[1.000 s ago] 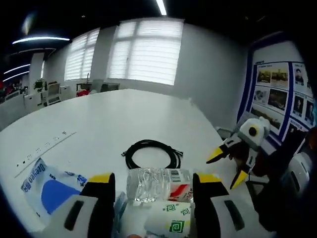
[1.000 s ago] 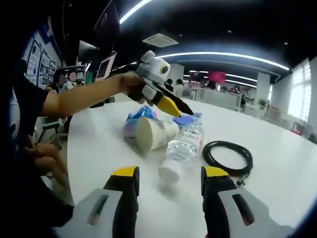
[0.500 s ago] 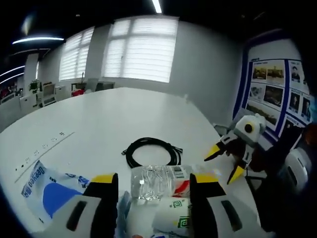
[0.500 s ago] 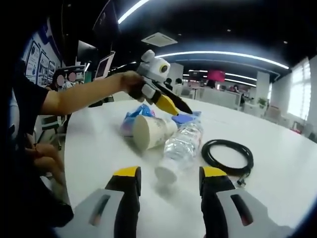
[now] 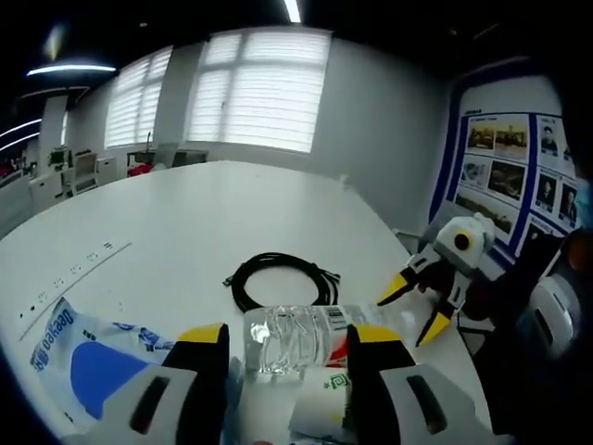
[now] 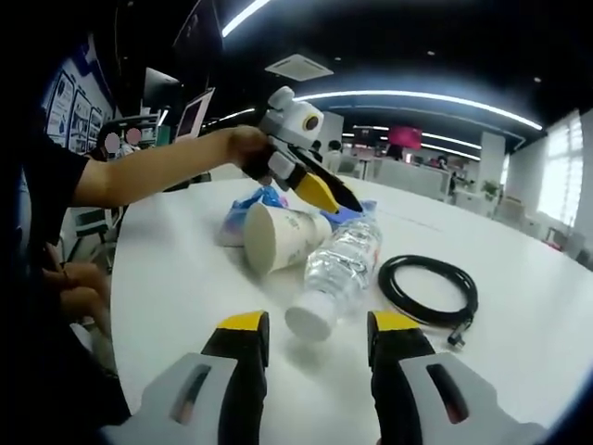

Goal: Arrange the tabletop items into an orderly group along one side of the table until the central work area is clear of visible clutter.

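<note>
Lying beside bottle [image 6: 338,269]: cup [image 6: 275,236], cable [image 6: 428,290].

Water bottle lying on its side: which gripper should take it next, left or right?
Right, probably. In the right gripper view the water bottle's cap end lies between the open right gripper jaws, unobstructed. The left gripper hangs above the paper cup, with both cup and bottle crowded at its jaws.
</note>
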### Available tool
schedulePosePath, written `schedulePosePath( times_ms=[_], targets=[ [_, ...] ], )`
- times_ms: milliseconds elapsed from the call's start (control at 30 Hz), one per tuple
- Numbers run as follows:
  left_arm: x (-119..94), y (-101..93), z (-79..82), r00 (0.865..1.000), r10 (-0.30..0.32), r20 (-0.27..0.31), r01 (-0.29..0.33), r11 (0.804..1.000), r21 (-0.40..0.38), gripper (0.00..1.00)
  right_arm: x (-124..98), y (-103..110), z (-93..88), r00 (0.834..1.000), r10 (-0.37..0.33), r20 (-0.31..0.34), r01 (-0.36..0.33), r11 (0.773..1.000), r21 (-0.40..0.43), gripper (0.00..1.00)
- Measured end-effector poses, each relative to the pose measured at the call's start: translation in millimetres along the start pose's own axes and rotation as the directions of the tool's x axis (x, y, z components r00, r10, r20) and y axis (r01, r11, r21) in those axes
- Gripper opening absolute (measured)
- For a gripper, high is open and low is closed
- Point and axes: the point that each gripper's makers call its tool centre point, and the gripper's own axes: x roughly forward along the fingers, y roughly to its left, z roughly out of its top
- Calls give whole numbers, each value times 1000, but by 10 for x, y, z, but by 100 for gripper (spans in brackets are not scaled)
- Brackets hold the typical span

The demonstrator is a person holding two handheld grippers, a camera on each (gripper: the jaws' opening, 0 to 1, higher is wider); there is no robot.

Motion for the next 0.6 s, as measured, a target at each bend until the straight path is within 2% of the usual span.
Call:
schedulePosePath(
  times_ms=[233, 600],
  targets=[
    [48, -9, -41, 1000, -14, -6, 14, 1000, -4, 49, 28, -3, -30, 1000, 0, -6, 0, 1000, 1, 38],
    [55, -48, -42, 1000, -4, -27, 4, 1000, -1, 48, 63, 2, -24, 1000, 2, -2, -2, 1000, -5, 33]
  ],
)
